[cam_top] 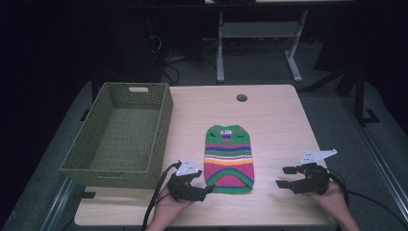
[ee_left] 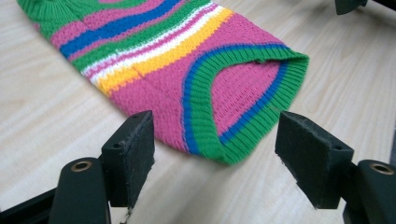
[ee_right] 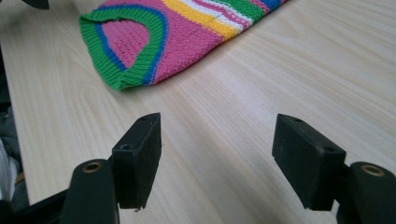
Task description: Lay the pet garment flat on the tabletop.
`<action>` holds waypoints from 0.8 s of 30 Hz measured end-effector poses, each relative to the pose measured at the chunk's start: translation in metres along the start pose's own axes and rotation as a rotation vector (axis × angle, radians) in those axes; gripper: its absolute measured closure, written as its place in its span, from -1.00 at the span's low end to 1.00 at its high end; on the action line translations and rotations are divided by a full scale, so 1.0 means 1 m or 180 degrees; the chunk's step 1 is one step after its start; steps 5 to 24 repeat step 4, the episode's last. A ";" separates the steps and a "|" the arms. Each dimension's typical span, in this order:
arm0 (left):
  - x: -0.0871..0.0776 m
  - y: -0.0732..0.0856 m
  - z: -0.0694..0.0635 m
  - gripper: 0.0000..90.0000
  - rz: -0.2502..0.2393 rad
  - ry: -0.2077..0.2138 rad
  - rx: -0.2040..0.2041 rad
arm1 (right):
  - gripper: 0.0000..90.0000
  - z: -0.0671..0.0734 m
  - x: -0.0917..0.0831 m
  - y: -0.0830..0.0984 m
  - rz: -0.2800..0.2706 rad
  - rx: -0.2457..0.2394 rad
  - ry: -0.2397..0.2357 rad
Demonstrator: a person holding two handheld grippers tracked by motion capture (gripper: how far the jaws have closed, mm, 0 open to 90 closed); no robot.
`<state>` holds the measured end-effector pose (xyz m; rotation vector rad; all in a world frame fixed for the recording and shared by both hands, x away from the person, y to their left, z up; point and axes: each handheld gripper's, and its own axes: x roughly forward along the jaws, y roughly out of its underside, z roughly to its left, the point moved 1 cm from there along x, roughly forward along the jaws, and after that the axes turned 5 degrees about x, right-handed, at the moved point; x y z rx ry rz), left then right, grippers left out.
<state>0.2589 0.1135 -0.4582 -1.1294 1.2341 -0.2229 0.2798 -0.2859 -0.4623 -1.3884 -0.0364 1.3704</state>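
A small knitted sweater (cam_top: 229,159) with green, pink, blue, yellow and white stripes lies flat on the wooden table (cam_top: 274,120), its green-ribbed hem toward me. My left gripper (cam_top: 208,188) sits at the hem's near left corner, jaws open, with the hem corner (ee_left: 224,149) just ahead of the pads and nothing pressed. My right gripper (cam_top: 284,177) hovers open to the right of the sweater, a short way from it, over bare wood. In the right gripper view the sweater (ee_right: 154,42) lies ahead and to the left of the open jaws.
A green woven basket (cam_top: 120,137) stands on the table's left side, close to the left gripper. A round cable hole (cam_top: 241,97) sits near the far edge. Table legs and cables are on the floor beyond. The near table edge is just behind both hands.
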 end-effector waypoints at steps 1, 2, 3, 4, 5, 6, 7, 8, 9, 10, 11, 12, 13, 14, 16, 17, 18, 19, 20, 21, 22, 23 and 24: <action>-0.001 0.002 -0.001 -0.39 0.0003 -0.0011 0.0006 | -0.30 0.001 -0.001 0.002 -0.0032 -0.0017 0.0002; -0.001 0.005 -0.003 -0.40 0.0002 -0.0009 0.0010 | -0.30 0.004 -0.002 0.005 -0.0072 -0.0008 -0.0001; -0.002 0.007 -0.004 -0.40 0.0012 0.0004 0.0028 | -0.30 0.006 -0.003 0.008 -0.0098 -0.0021 0.0023; -0.002 0.007 -0.006 -0.40 0.0012 0.0016 0.0054 | -0.31 0.008 -0.004 0.011 -0.0114 -0.0013 0.0036; -0.002 0.007 -0.006 -0.40 0.0012 0.0016 0.0054 | -0.31 0.008 -0.004 0.011 -0.0114 -0.0013 0.0036; -0.002 0.007 -0.006 -0.40 0.0012 0.0016 0.0054 | -0.31 0.008 -0.004 0.011 -0.0114 -0.0013 0.0036; -0.002 0.007 -0.006 -0.40 0.0012 0.0016 0.0054 | -0.31 0.008 -0.004 0.011 -0.0114 -0.0013 0.0036; -0.002 0.007 -0.006 -0.40 0.0012 0.0016 0.0054 | -0.31 0.008 -0.004 0.011 -0.0114 -0.0013 0.0036; -0.002 0.007 -0.006 -0.40 0.0012 0.0016 0.0054 | -0.31 0.008 -0.004 0.011 -0.0114 -0.0013 0.0036; -0.002 0.007 -0.006 -0.40 0.0012 0.0016 0.0054 | -0.31 0.008 -0.004 0.011 -0.0114 -0.0013 0.0036; -0.002 0.007 -0.006 -0.40 0.0012 0.0016 0.0054 | -0.31 0.008 -0.004 0.011 -0.0114 -0.0013 0.0036; -0.002 0.007 -0.006 -0.40 0.0012 0.0016 0.0054 | -0.31 0.008 -0.004 0.011 -0.0114 -0.0013 0.0036; -0.002 0.007 -0.006 -0.40 0.0012 0.0016 0.0054 | -0.31 0.008 -0.004 0.011 -0.0114 -0.0013 0.0036; -0.002 0.007 -0.006 -0.40 0.0012 0.0016 0.0054 | -0.31 0.008 -0.004 0.011 -0.0114 -0.0013 0.0036; -0.002 0.007 -0.006 -0.40 0.0012 0.0016 0.0054 | -0.31 0.008 -0.004 0.011 -0.0114 -0.0013 0.0036; -0.002 0.007 -0.006 -0.40 0.0012 0.0016 0.0054 | -0.31 0.008 -0.004 0.011 -0.0114 -0.0013 0.0036; -0.002 0.007 -0.006 -0.40 0.0012 0.0016 0.0054 | -0.31 0.008 -0.004 0.011 -0.0114 -0.0013 0.0036; -0.002 0.007 -0.006 -0.40 0.0012 0.0016 0.0054 | -0.31 0.008 -0.004 0.011 -0.0114 -0.0013 0.0036; -0.002 0.007 -0.006 -0.40 0.0012 0.0016 0.0054 | -0.31 0.008 -0.004 0.011 -0.0114 -0.0013 0.0036; -0.002 0.007 -0.006 -0.40 0.0012 0.0016 0.0054 | -0.31 0.008 -0.004 0.011 -0.0114 -0.0013 0.0036; -0.002 0.007 -0.006 -0.40 0.0012 0.0016 0.0054 | -0.31 0.008 -0.004 0.011 -0.0114 -0.0013 0.0036; -0.002 0.007 -0.006 -0.40 0.0012 0.0016 0.0054 | -0.31 0.008 -0.004 0.011 -0.0114 -0.0013 0.0036; -0.002 0.007 -0.006 -0.40 0.0012 0.0016 0.0054 | -0.31 0.008 -0.004 0.011 -0.0114 -0.0013 0.0036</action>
